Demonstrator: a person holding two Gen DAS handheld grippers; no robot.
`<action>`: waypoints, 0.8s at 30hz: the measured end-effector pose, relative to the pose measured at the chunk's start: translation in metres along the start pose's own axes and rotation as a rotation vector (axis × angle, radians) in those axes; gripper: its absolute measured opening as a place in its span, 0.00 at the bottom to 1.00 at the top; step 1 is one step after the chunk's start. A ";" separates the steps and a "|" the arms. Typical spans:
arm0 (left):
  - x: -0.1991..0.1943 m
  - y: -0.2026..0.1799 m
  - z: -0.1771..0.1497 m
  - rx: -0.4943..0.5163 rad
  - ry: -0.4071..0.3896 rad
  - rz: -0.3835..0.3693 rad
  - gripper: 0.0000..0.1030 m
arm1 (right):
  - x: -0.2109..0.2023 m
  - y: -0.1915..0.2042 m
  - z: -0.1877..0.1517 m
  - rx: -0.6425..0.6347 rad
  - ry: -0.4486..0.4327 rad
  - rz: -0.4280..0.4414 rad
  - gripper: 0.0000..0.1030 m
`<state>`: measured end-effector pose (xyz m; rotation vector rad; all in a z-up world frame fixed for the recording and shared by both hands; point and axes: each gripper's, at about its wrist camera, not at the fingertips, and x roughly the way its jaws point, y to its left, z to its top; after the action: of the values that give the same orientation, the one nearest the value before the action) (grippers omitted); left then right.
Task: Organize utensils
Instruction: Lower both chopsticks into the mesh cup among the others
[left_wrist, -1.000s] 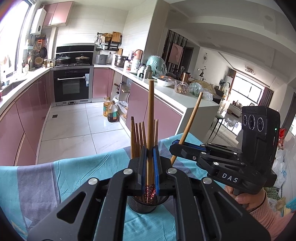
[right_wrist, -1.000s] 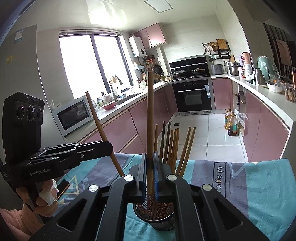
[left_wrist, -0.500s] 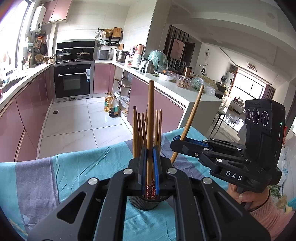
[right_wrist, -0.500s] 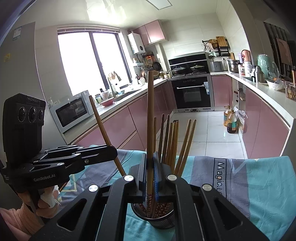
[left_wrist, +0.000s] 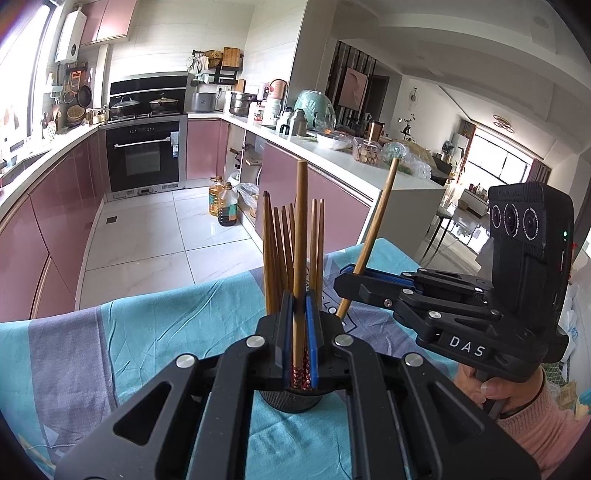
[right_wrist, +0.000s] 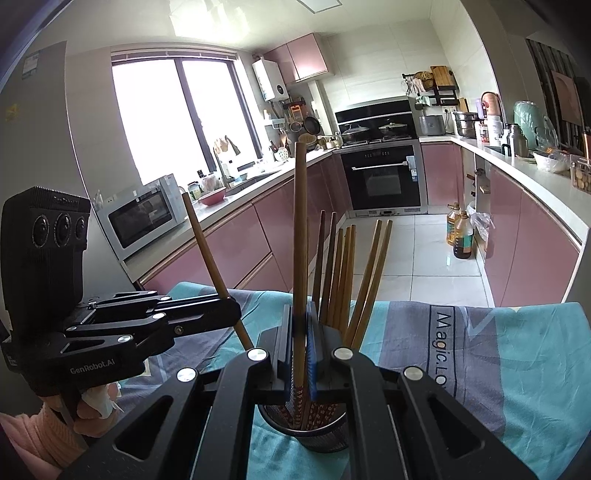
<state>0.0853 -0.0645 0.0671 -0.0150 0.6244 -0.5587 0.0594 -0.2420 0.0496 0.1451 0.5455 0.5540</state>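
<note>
Several chopsticks (right_wrist: 343, 273) already stand in the dark cup (right_wrist: 317, 424) on the cloth-covered surface (right_wrist: 517, 369). The left gripper (left_wrist: 299, 325) and the right gripper (right_wrist: 300, 343), at 3 o'clock of it, each have jaws clamped on one chopstick poised over the cup, both yet to be dropped in.

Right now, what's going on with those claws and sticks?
Left gripper shut on a chopstick. Right gripper shut on another. Both over the mesh holder. Nothing blocking.

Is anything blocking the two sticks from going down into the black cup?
Nothing visible blocks them. The left gripper and right gripper each hold a chopstick right above the holder. Only the chopsticks already inside crowd it, leaning toward the far side.
</note>
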 end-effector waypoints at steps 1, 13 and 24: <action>0.001 0.000 0.000 0.000 0.003 0.000 0.07 | 0.001 0.000 0.000 0.000 0.002 0.001 0.06; 0.012 0.002 -0.003 0.004 0.032 0.004 0.07 | 0.007 -0.003 -0.007 0.005 0.025 0.002 0.06; 0.022 0.005 -0.004 0.005 0.051 0.009 0.07 | 0.012 -0.004 -0.011 0.009 0.043 0.004 0.06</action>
<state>0.1003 -0.0703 0.0504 0.0063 0.6723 -0.5528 0.0636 -0.2389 0.0342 0.1427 0.5896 0.5598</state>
